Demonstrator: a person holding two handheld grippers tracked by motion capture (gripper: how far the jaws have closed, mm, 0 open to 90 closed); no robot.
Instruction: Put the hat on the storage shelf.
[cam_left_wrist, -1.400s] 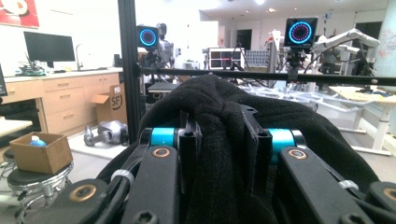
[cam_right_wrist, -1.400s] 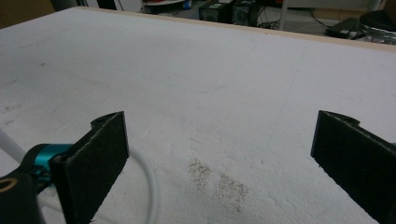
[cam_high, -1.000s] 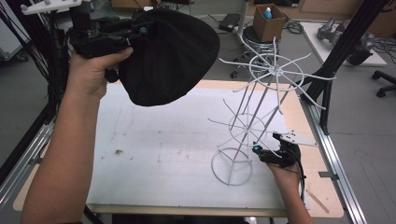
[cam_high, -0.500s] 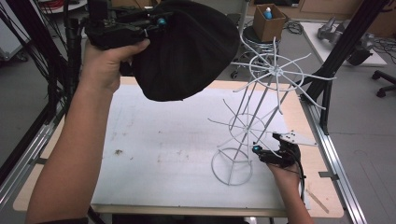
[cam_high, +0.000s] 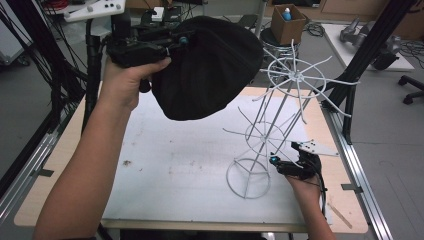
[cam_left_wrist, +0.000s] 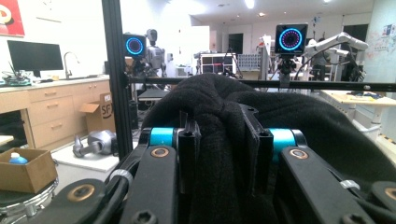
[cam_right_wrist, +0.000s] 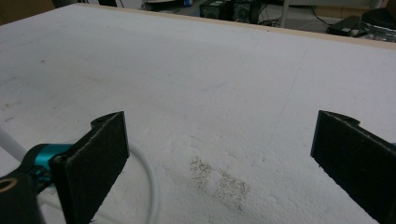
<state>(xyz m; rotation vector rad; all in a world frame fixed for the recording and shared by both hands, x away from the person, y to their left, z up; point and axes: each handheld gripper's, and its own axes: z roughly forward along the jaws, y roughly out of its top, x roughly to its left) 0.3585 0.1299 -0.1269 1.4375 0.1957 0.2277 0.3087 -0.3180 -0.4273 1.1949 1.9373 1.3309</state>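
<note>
Left hand-held gripper is raised above the table's far-left corner, jaws pinching a fold of the black hat; the left gripper view shows fabric bunched between them. Wire rack stands near the right edge of the table. Right hand-held gripper sits low at the rack's base ring; the right gripper view shows its jaws spread wide, white ring beside one pad.
</note>
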